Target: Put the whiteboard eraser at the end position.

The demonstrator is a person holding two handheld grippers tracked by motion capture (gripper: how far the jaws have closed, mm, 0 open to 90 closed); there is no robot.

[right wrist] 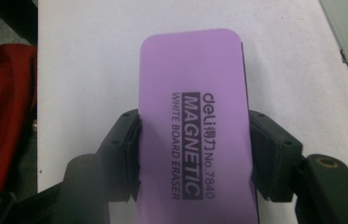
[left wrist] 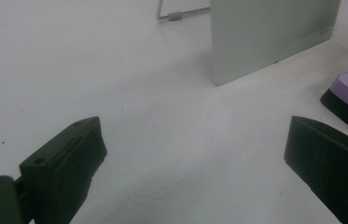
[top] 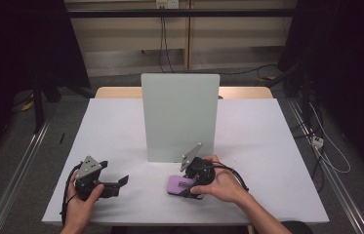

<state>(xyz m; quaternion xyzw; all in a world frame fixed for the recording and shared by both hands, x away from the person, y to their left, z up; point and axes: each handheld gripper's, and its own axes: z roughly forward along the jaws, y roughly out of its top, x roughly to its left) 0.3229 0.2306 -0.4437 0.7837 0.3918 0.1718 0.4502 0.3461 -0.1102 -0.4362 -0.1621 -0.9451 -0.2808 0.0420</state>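
Two jaws of your right gripper (right wrist: 195,161) clamp the light, stiff purple magnetic whiteboard eraser (right wrist: 194,116) across its long sides; your left gripper (left wrist: 195,163) gapes wide.

Two black hand-held grippers, lower left (top: 102,185) and lower centre (top: 192,183) of the high view, each topped by a grey three-cornered plate and trailing a black cable. Blocky black jaws with small screw holes; brass-ringed holes at the bases. Bare forearms, no sleeves visible.
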